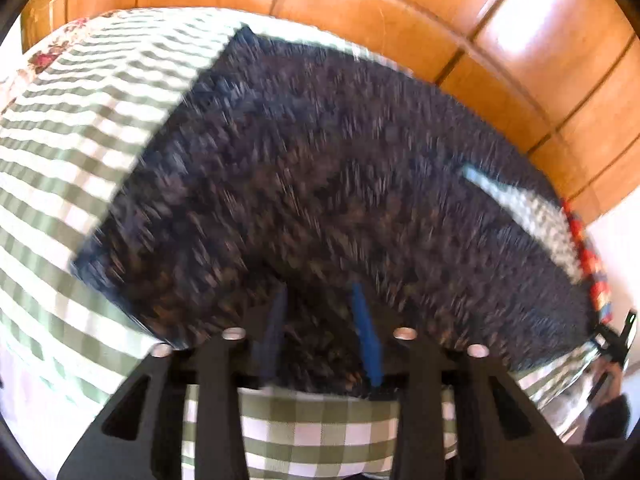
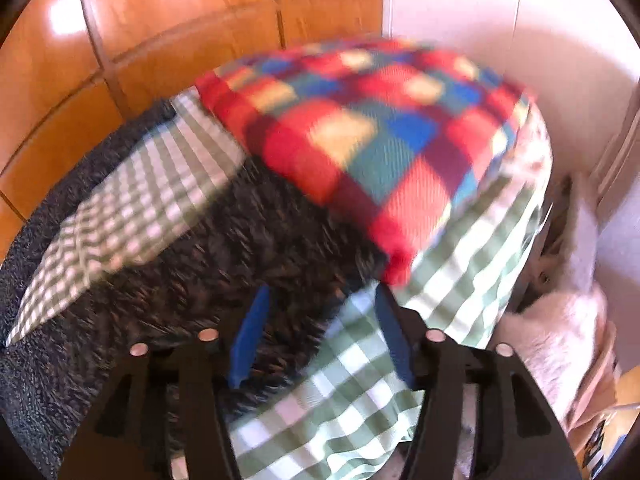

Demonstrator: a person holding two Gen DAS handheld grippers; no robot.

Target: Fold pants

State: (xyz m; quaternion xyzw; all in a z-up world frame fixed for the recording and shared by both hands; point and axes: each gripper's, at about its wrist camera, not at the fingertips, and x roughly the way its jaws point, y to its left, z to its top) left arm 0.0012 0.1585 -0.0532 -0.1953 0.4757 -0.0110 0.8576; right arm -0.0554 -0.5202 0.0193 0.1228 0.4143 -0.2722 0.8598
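Dark pants (image 1: 320,168) lie spread on a checked bed (image 1: 60,152), their length running sideways. The left hand-held gripper (image 1: 322,332) and the right hand-held gripper (image 2: 320,340) hover open over the near edge, the right one nearer a plaid pillow (image 2: 376,128).

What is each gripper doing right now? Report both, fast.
Left gripper: open, fingers apart over the near edge of the dark pants, gripping nothing.
Right gripper: open, fingers astride the pants' edge on the checked cloth.
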